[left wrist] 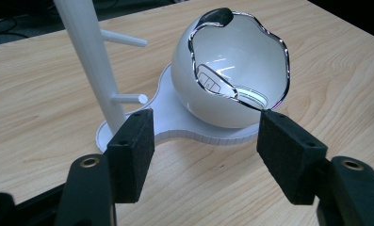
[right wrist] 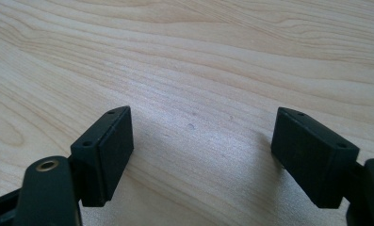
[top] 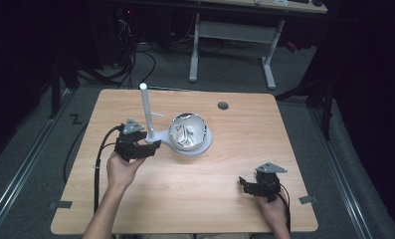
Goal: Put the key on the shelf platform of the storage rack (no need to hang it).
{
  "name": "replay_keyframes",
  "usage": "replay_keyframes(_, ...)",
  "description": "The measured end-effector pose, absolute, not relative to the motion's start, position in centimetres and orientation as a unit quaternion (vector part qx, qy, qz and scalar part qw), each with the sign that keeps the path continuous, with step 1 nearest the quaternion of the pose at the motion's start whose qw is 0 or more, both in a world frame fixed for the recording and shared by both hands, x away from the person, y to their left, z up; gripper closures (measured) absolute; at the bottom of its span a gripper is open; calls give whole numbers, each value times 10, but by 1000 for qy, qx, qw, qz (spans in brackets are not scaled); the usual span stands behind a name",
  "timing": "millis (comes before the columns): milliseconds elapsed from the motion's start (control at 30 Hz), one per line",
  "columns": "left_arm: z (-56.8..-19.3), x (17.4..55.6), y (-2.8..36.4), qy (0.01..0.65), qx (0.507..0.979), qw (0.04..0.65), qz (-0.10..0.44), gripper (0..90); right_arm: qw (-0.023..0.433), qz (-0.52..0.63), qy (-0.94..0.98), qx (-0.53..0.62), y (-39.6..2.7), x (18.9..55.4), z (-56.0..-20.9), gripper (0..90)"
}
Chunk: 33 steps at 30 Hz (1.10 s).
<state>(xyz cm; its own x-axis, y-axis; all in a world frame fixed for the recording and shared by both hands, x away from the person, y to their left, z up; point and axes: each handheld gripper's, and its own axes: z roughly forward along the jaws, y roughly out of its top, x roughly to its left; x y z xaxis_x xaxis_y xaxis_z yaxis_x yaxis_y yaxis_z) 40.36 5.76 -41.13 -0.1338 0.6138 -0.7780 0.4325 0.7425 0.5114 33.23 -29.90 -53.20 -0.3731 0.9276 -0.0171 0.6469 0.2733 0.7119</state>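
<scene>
A white stand (top: 152,135) has an upright post (top: 146,109) with short pegs and a flat base (left wrist: 184,127). On that base rests a shiny white bowl with a wavy dark rim (top: 187,131) (left wrist: 231,70). My left gripper (top: 148,144) (left wrist: 206,150) is open just left of the base, its jaws pointing at the bowl and holding nothing. My right gripper (top: 245,185) (right wrist: 201,150) is open low over bare wood near the table's front right, well apart from the stand.
The wooden table (top: 235,149) has a round cable hole (top: 223,105) at the back. A white-legged desk (top: 232,35) stands beyond it on the dark floor. Black cables trail off the table's left edge (top: 98,164).
</scene>
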Motion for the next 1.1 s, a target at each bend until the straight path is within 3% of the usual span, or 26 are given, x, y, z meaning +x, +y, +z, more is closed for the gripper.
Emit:
replay_keyframes(33,-412,407,57,735,336,582,88,375,223,315,766,514,-299,332,-532,218)
replay_keyframes(133,-411,403,62,750,343,560,80,376,223,315,766,514,-299,332,-532,218)
replay_keyframes(167,-412,405,61,738,330,583,86,375,223,315,766,514,-299,332,-532,218)
replay_keyframes(233,-415,405,67,728,348,583,99,375,223,315,766,514,-299,332,-532,219)
replay_keyframes(333,-416,403,69,730,345,581,99,375,223,315,766,514,-299,332,-532,218)
replay_keyframes(367,-414,399,68,757,334,556,80,375,223,315,766,514,-299,332,-532,218)
replay_keyframes(400,-415,402,68,740,325,582,87,375,223,315,766,514,-299,332,-532,219)
replay_keyframes(467,-415,398,70,758,334,555,81,374,223,315,766,514,-299,332,-532,218)
replay_keyframes(533,-416,400,71,740,327,581,88,374,223,315,766,514,-299,332,-532,218)
replay_keyframes(667,-414,397,71,752,314,576,64,374,223,316,766,514,-299,332,-532,218)
replay_keyframes(767,-417,395,77,759,332,555,82,374,223,315,766,514,-299,332,-532,218)
replay_keyframes(967,-419,392,81,759,328,556,82,374,223,315,766,514,-299,332,-532,219)
replay_keyframes(1033,-419,395,79,751,302,582,83,374,223,315,766,514,-299,332,-532,218)
replay_keyframes(1100,-421,390,84,763,319,557,80,374,223,315,766,514,-299,332,-532,219)
